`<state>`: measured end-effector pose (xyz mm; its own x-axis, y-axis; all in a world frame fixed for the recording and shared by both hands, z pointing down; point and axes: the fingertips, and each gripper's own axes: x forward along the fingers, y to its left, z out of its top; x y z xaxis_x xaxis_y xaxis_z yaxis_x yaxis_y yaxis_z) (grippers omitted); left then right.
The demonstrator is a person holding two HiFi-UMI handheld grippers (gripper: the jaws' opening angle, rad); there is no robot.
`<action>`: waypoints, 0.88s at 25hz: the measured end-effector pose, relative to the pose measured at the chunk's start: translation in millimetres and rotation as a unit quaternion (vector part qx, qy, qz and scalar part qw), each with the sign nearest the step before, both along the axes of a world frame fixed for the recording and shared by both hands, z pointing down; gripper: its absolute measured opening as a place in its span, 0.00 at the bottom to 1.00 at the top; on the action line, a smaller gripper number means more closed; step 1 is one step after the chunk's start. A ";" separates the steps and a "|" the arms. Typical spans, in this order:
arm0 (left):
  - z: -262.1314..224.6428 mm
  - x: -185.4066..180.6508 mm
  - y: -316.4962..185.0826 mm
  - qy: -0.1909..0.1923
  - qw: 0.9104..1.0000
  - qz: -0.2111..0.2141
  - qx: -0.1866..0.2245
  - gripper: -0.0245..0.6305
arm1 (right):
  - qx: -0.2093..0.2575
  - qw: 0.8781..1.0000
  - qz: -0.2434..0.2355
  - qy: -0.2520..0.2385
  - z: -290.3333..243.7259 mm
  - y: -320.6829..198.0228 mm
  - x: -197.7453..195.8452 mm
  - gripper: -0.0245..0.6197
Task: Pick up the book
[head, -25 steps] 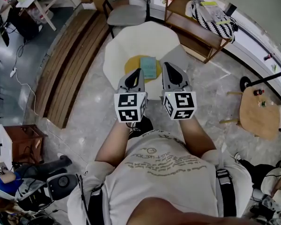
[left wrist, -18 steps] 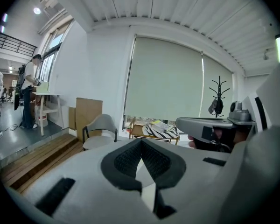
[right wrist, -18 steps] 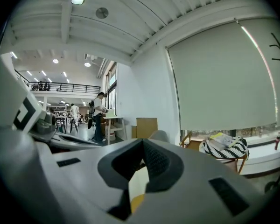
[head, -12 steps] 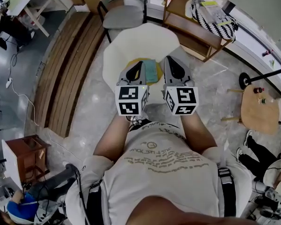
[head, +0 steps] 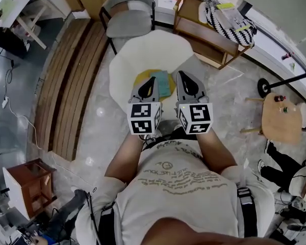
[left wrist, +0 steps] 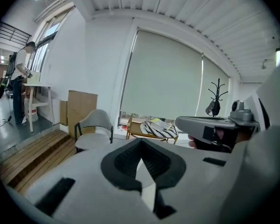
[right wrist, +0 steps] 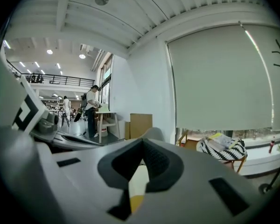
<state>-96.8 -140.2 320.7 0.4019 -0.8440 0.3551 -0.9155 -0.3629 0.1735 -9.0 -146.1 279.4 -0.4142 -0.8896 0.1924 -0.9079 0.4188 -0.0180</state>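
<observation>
A teal book (head: 163, 82) lies on a round yellow mat (head: 167, 94) near the front edge of a white table (head: 153, 52). My left gripper (head: 148, 80) hovers over the mat and covers the book's left edge. Its jaws are shut with nothing in them. My right gripper (head: 185, 77) is just right of the book, over the table's near right rim, jaws together and empty. In the left gripper view the closed jaws (left wrist: 141, 147) fill the lower frame. Through the narrow slit of the closed jaws (right wrist: 140, 148) in the right gripper view I see white table and a bit of yellow.
A grey chair (head: 126, 15) stands behind the table. A wooden rack with a striped bag (head: 233, 20) is at the back right. A slatted wooden platform (head: 71, 80) runs along the left. A small round wooden stool (head: 281, 122) is at the right.
Both grippers have moved forward over the table's near edge. The left one now overlaps the book, which showed whole between the tips a second ago. Both jaws stay together.
</observation>
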 end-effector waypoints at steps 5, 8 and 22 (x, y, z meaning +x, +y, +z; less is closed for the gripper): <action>6.2 -2.8 -10.5 0.002 1.000 -0.014 -0.013 0.07 | -0.007 1.000 -0.015 0.012 8.7 -16.1 -5.4 0.08; 9.5 2.1 -20.6 0.006 0.999 -0.025 -0.019 0.07 | -0.010 0.999 -0.028 0.016 11.5 -29.2 -2.4 0.08; 84.8 24.7 -60.2 -0.004 0.993 -0.058 -0.101 0.07 | -0.092 0.994 -0.059 0.026 91.8 -72.3 23.6 0.08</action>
